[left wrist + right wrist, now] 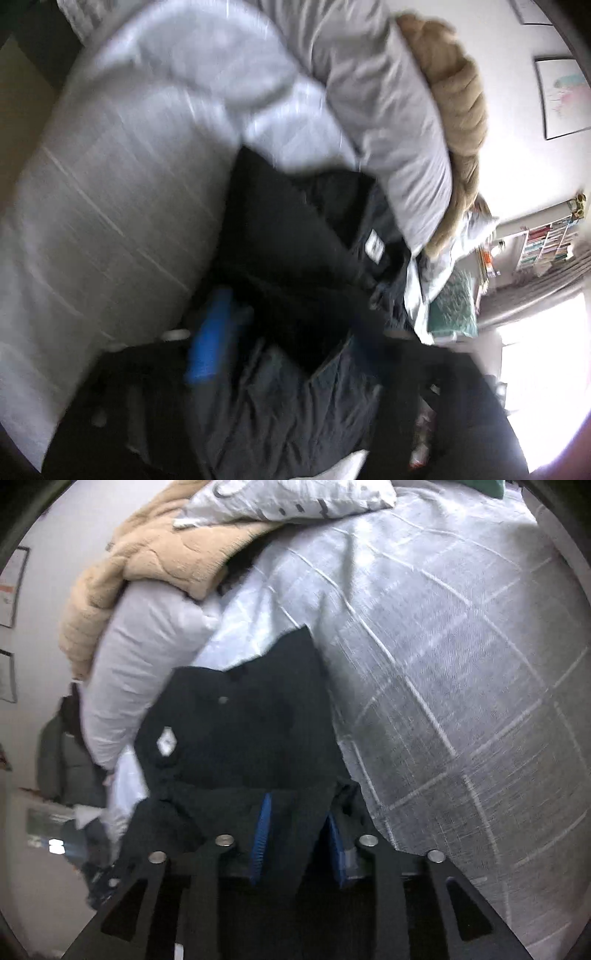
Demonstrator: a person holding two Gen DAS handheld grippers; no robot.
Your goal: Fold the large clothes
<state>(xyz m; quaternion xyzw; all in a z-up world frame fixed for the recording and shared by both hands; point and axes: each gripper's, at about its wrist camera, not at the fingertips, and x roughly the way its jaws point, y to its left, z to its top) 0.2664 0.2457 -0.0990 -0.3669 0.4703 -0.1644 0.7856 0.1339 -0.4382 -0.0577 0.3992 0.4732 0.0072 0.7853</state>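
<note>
A large black garment with a small white label lies on the grey checked bedspread. My right gripper has black cloth bunched between its blue pads and holds that part of the garment. In the blurred left wrist view the same garment lies crumpled, with its grey lining showing. One blue pad of my left gripper shows beside the cloth. The other finger is hidden under cloth, so its state is unclear.
A white pillow and a tan fleece blanket are heaped at the bed's head. Another printed pillow lies on top. A teal cushion, a bookshelf and a bright window are at the right.
</note>
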